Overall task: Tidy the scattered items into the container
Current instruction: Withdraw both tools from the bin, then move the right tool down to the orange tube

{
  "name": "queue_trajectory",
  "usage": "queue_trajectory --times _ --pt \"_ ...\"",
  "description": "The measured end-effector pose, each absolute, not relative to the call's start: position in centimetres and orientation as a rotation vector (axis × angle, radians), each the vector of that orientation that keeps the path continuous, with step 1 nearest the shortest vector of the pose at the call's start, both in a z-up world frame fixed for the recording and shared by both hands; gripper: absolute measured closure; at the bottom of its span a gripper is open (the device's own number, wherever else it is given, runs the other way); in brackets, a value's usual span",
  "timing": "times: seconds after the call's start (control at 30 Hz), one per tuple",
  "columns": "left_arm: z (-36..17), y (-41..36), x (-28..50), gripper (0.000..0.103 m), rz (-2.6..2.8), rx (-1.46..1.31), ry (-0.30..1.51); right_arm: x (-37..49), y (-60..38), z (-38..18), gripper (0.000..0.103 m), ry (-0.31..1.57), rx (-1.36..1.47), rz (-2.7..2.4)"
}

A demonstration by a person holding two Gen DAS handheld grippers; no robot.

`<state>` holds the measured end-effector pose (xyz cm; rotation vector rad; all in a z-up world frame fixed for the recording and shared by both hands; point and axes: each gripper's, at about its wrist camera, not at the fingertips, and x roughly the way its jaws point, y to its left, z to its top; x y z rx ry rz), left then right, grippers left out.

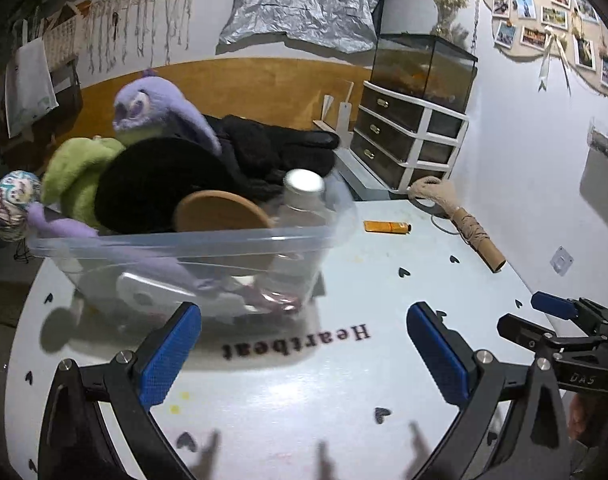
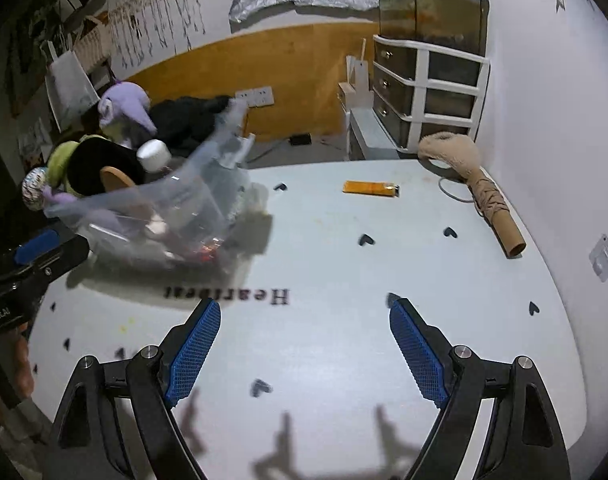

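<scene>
Clear plastic, the container (image 1: pixel 176 248) sits on the white table (image 1: pixel 344 380) at my ten o'clock in the left wrist view, piled with a purple plush toy (image 1: pixel 152 104), a green plush (image 1: pixel 80 168), black fabric (image 1: pixel 264 148), a wooden lid (image 1: pixel 220 212) and a bottle with a silver cap (image 1: pixel 304 200). My left gripper (image 1: pixel 304 356) hangs over the table with its jaws spread wide, holding nothing. At one o'clock an orange lighter (image 1: pixel 387 227) lies loose on the table, with a beige roll of twine (image 1: pixel 460 216) just beyond it at two o'clock. My right gripper (image 2: pixel 304 352) is likewise spread apart and empty, the lighter (image 2: pixel 371 189) at its twelve o'clock.
</scene>
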<state>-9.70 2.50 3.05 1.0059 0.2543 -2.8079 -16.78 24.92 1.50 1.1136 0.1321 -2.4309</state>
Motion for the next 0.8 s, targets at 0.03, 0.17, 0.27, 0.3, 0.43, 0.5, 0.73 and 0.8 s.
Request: queue_trajectory --times 0.03,0.17,0.27,0.3,0.43,0.5,0.73,0.8 --pt "2.8 3.0 -10.0 0.000 -2.808 1.015 0.262 -17.2 25.4 1.2 0.017 0.135 1.117 -2.418" --pt "1.8 5.3 -11.7 0.000 -2.811 1.068 0.292 -18.9 26.6 0.2 0.034 0.162 1.138 -2.376" --pt "0.9 6.9 -13.1 0.000 -2.813 1.116 0.303 -20.4 27.6 -0.7 0.041 0.178 1.168 -2.357" --pt "0.7 7.3 -13.6 0.000 -2.816 1.125 0.305 -20.9 27.9 -0.9 0.041 0.182 1.173 -2.357" --pt "0.3 8.3 -15.5 0.000 -2.815 1.137 0.289 -24.1 28.8 -1.8 0.041 0.196 1.194 -2.362" --pt "0.1 8.5 -16.5 0.000 -2.812 1.138 0.285 -25.9 29.1 -2.3 0.041 0.199 1.205 -2.362" --pt "-0.5 8.8 -19.6 0.000 -2.796 1.137 0.275 -34.4 28.5 -3.9 0.041 0.267 1.182 -2.368" --pt "-0.7 8.9 -20.6 0.000 -2.792 1.137 0.273 -36.9 27.9 -4.3 0.042 0.293 1.159 -2.376"
